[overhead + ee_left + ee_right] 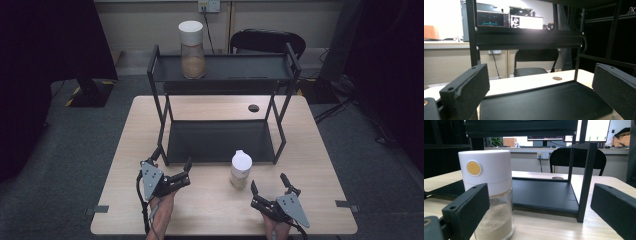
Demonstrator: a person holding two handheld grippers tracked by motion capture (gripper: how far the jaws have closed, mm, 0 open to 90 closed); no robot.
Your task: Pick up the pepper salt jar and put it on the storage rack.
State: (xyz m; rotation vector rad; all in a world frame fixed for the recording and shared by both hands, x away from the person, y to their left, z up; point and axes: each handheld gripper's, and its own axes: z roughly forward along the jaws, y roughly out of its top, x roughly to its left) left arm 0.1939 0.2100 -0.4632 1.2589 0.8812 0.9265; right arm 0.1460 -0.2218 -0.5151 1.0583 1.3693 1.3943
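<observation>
1. An office or lab room: behind the black rack on the worktop stands a folding chair.
2. A wall socket sits above that chair.
3. Lit computer screens glow on a desk beyond the rack; grey carpet lies around the worktop.

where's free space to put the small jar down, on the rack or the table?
Rack's lower shelf is bare between its four posts. Top shelf is free right of the big jar. The table is open right of the rack. Tightest spot: the front edge, where the small jar stands between left gripper and right gripper.
</observation>
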